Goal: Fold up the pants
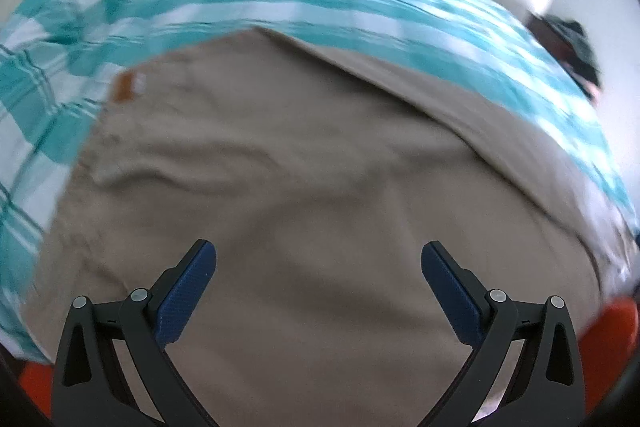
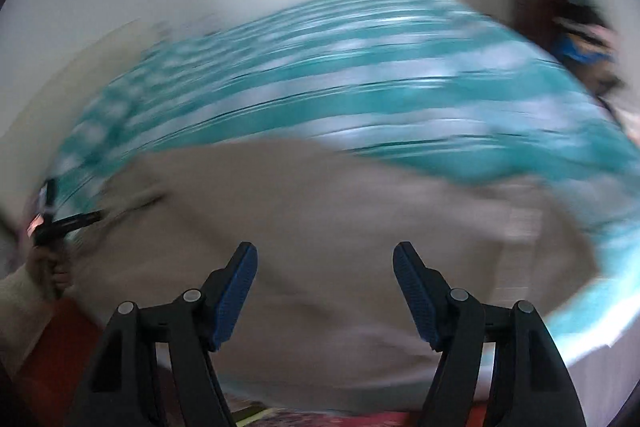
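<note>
Beige pants [image 1: 304,163] lie spread on a bed with a teal and white checked sheet [image 1: 280,3]. A brown label patch [image 1: 126,87] shows near their left edge. My left gripper [image 1: 319,253] is open and empty, hovering over the pants. In the right wrist view the pants [image 2: 320,211] lie under my right gripper [image 2: 325,255], which is open and empty. The left gripper [image 2: 82,219] shows there at the pants' left edge, held in a hand. Both views are motion blurred.
The checked sheet [image 2: 360,87] covers the bed beyond the pants. A dark pile of things [image 1: 572,47] sits at the far right by a white wall, also in the right wrist view [image 2: 576,27]. Something orange-red [image 1: 616,323] lies beside the bed's near edge.
</note>
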The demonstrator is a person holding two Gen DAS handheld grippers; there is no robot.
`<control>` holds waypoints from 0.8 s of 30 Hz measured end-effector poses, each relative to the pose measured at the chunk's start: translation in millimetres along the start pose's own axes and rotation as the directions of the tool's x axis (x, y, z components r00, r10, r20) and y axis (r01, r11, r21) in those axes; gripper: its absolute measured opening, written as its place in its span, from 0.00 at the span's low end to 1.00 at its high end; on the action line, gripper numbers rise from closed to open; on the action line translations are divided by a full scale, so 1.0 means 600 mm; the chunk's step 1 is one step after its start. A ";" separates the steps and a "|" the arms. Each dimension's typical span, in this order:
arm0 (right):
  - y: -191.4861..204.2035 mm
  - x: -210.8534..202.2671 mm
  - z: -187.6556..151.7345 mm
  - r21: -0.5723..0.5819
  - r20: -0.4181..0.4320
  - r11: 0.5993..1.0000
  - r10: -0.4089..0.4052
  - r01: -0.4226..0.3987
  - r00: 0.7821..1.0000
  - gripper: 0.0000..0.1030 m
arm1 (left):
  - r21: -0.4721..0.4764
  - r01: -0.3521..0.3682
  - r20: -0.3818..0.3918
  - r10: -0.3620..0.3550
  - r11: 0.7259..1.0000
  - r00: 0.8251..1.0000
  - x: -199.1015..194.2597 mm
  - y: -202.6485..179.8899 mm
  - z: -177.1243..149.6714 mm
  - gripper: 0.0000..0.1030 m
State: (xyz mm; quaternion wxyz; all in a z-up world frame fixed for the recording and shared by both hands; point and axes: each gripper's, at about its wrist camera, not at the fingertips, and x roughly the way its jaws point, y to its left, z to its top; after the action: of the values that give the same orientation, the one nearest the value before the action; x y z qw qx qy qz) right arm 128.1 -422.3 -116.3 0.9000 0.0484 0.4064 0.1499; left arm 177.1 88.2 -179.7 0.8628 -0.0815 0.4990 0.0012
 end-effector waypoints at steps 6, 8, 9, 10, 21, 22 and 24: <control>0.189 0.132 -0.060 -0.223 -0.082 0.972 0.060 -0.077 0.995 0.69 | 0.016 -0.060 -0.037 0.060 0.998 0.998 0.031 -0.016 -0.079 0.99; 0.209 0.175 -0.085 -0.260 -0.129 0.964 0.022 -0.055 0.991 0.69 | 0.015 -0.050 -0.005 0.050 0.999 0.999 0.035 -0.008 -0.089 0.99; 0.210 0.194 -0.096 -0.256 -0.162 0.965 0.015 -0.057 0.987 0.69 | 0.036 -0.053 0.008 0.053 0.998 0.999 0.035 -0.009 -0.092 1.00; 0.211 0.205 -0.108 -0.252 -0.169 0.967 -0.002 -0.042 0.986 0.70 | 0.044 -0.054 0.010 0.054 0.998 0.998 0.034 -0.010 -0.093 1.00; 0.214 0.193 -0.129 -0.243 -0.135 0.969 0.013 -0.045 0.991 0.76 | 0.073 -0.047 0.032 0.044 0.996 0.999 0.044 -0.014 -0.104 1.00; 0.213 0.193 -0.128 -0.240 -0.133 0.969 0.017 -0.049 0.991 0.77 | 0.074 -0.048 0.034 0.046 0.996 0.998 0.044 -0.014 -0.105 1.00; 0.213 0.191 -0.129 -0.240 -0.128 0.969 0.023 -0.053 0.991 0.77 | 0.079 -0.056 0.037 0.053 0.995 0.998 0.044 -0.018 -0.107 1.00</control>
State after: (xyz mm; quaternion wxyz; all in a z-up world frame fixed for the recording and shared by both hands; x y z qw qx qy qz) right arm 112.6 -268.3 -223.3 0.8690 -0.0640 0.4393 0.2185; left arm 136.2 66.6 -232.1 0.8737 -0.0330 0.4854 0.0062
